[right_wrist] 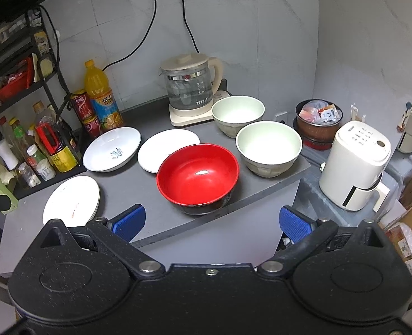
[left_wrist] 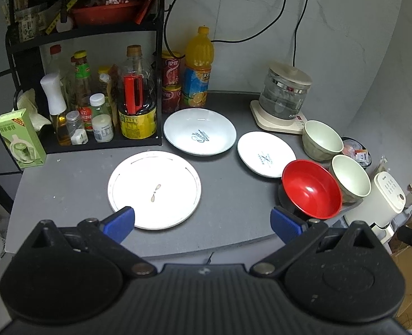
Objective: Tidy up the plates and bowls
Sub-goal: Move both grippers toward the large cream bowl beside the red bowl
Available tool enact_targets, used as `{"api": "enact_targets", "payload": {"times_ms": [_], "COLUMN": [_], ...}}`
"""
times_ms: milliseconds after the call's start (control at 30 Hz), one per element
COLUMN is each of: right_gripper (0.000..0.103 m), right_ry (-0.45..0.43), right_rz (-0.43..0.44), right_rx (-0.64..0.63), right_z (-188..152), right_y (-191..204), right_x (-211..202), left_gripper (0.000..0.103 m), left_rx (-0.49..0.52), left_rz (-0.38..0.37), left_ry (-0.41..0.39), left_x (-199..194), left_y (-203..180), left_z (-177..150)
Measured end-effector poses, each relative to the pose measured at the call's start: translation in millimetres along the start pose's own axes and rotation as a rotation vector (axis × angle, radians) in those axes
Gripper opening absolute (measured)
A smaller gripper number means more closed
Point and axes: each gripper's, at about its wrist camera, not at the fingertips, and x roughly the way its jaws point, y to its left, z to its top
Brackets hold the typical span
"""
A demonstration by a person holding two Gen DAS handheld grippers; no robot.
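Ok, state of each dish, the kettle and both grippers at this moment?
Left gripper: open, empty.
Right gripper: open, empty.
Red bowl: upright, empty.
Two pale green bowls: upright, empty, unstacked.
Three white plates: flat, separate, unstacked.
Glass kettle: lid on, on its base.

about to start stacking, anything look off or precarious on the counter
Yes, one thing: the red bowl sits at the counter's front edge, its base close to the drop. The green bowls and white plates lie flat, unchipped. No spills.
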Motion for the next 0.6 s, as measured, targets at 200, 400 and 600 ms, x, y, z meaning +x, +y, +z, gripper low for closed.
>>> {"api": "enact_targets", "payload": {"times_ms": [200,400,600], "right_gripper": [0.103,0.103,0.103], "right_ry": [0.0,-0.003,-0.006], "right_rz": [-0.013,-0.026,-0.073], "right_rx": [0.004,0.016,0.053], "right_z": [5,10,18], "right_y": [-3,-7,-16], "right_x": [6,14,29], "left_gripper": [0.102,0.102,0.102], "left_rx": [-0.011,0.015,0.052], "left_rz": [0.0,-0.026,-0.082], "left_ry": [0.003,-0.004,0.01], "left_x": [5,18,48], "left_y": [-1,-8,-25], "left_z": [8,24,43]}}
